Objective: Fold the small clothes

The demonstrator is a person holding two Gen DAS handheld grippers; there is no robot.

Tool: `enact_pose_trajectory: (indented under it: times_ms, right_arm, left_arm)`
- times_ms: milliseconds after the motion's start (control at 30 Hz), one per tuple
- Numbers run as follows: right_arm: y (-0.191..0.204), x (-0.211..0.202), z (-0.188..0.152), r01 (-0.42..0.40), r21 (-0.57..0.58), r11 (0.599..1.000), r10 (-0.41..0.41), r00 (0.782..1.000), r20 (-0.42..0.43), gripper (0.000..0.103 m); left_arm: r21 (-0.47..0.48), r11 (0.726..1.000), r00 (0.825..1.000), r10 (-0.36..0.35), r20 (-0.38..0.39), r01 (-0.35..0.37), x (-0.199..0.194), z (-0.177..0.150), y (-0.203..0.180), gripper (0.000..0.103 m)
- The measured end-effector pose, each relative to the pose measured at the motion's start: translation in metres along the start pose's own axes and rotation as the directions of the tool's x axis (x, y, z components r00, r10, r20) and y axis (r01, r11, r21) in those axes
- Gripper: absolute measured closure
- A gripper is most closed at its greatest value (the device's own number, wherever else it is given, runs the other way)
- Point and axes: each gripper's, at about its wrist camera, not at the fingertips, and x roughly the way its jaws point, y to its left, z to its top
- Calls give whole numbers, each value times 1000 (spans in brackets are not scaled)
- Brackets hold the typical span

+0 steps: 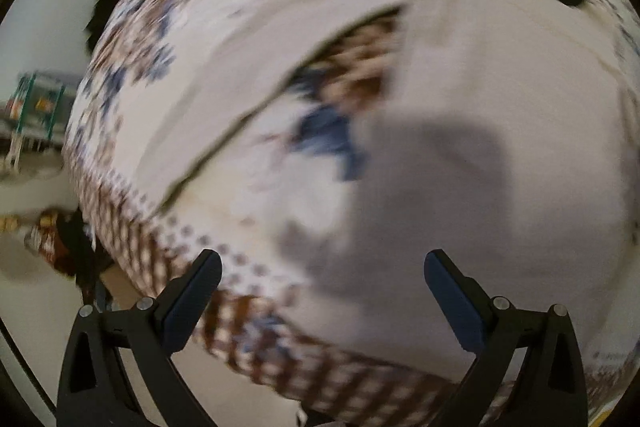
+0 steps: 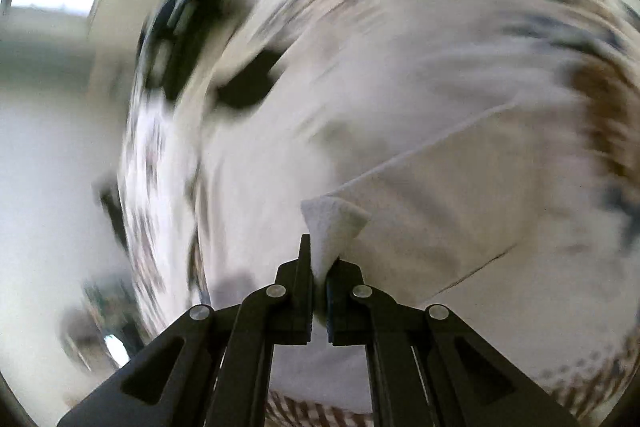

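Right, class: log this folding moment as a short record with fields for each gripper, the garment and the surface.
left gripper: open, empty, above the cloth
right gripper: shut on a corner of the white garment
white garment: spread on the patterned cloth
image quality: motion-blurred, fine detail unclear

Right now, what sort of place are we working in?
Probably a home room: a patterned cloth covers the work surface, a white garment lies on it, and cluttered shelving stands beyond. Blur hides the rest.
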Motion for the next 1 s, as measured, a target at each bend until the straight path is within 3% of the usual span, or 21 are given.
enact_pose_trajectory:
  times_ms: [100,233,333,433,633,667,700,733,767,833,900,1000]
  right_arm:
    - [73,60,-37,61,-239,969,-89,990,-105,99]
    - [154,132,-100,123,-540,832,-251,953,-170,99]
    - [183,165,-143,140,-658,740,-343,920,-190,99]
    - [187,176,-171,157,-706,690,-399,897,-191,99]
    - [186,178,-192,176,-718,673,-448,870,-207,96]
    - [184,179,-193,174,-713,679,-450,866,-218,94]
    - [177,179,-190,149,-684,714,-434,860,-266,91]
    - [176,181,-186,121,-652,748,-410,857,-312,78]
    - [172,178,-180,83,-607,790,-369,855,-365,58]
    - [152,160,-165,-4,-472,882,-238,859,-454,38]
    - [130,133,-148,-43,-353,935,-127,887,-444,37]
    - [97,106,-122,-10,-254,967,-93,916,-391,37]
  left_arm:
    - [-72,997,1000,27,-16,-28,11,-6,39,0]
    - [-156,986,998,57,-38,-62,25,-14,87,0]
    - [-193,978,997,71,-36,-76,31,-17,113,0]
    - [-211,975,997,69,-28,-73,35,-15,129,0]
    - [-249,966,998,63,-26,-68,43,-10,159,0]
    - [-261,963,998,61,-26,-66,44,-9,165,0]
    - [-283,957,998,54,-19,-57,44,-8,174,0]
    - [-304,952,999,40,-10,-41,44,-7,182,0]
    - [-330,944,1000,15,2,-13,44,-5,191,0]
    - [-386,921,999,-42,18,45,47,-3,209,0]
    - [-441,893,996,-87,22,87,56,-2,224,0]
    - [-530,827,978,-208,21,188,79,3,240,0]
